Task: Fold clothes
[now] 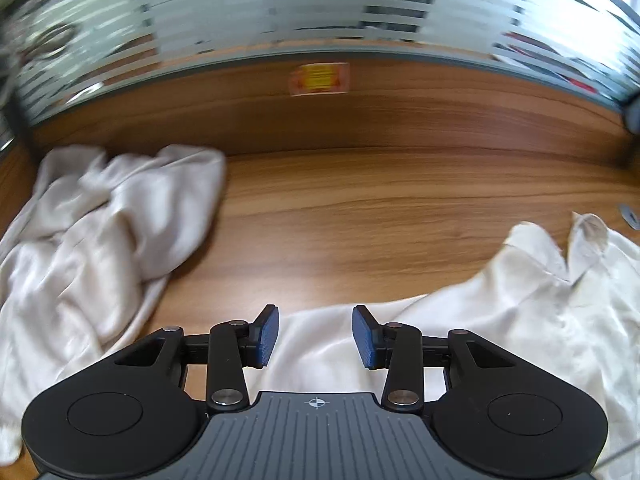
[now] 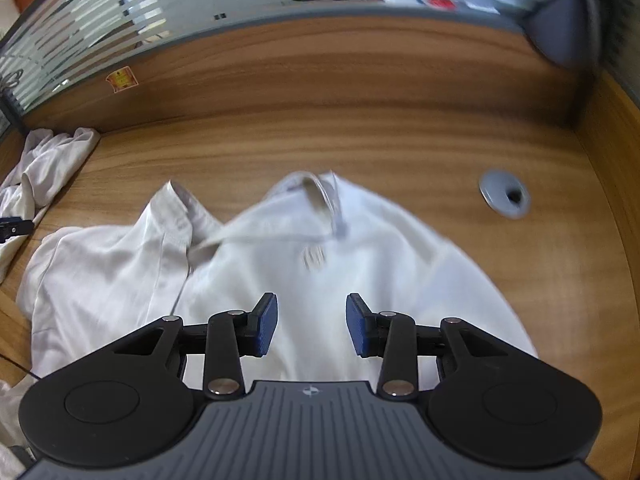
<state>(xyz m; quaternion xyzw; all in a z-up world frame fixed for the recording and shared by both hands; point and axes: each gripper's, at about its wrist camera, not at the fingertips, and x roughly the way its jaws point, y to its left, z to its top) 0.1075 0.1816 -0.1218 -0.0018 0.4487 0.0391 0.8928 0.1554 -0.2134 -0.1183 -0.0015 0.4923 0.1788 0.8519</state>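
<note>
With both the left hand-held gripper (image 1: 315, 336) and right hand-held gripper (image 2: 311, 324) half open and empty, better grasp the white shirt (image 2: 280, 280) by its shoulders near the collar (image 2: 320, 192) at 12 o'clock and pull it flat on the counter (image 2: 360, 140).

Left gripper (image 1: 314, 337) tilts steeply downward near the desk's front edge, both blue pads (image 1: 267, 335) parted, a clear gap between them and nothing pinched. Right gripper (image 2: 311, 324) sits at much the same downward angle, its pads (image 2: 357, 330) likewise spread with nothing clamped. On both, the black linkage arms splay outward from the ribbed grey housing.
</note>
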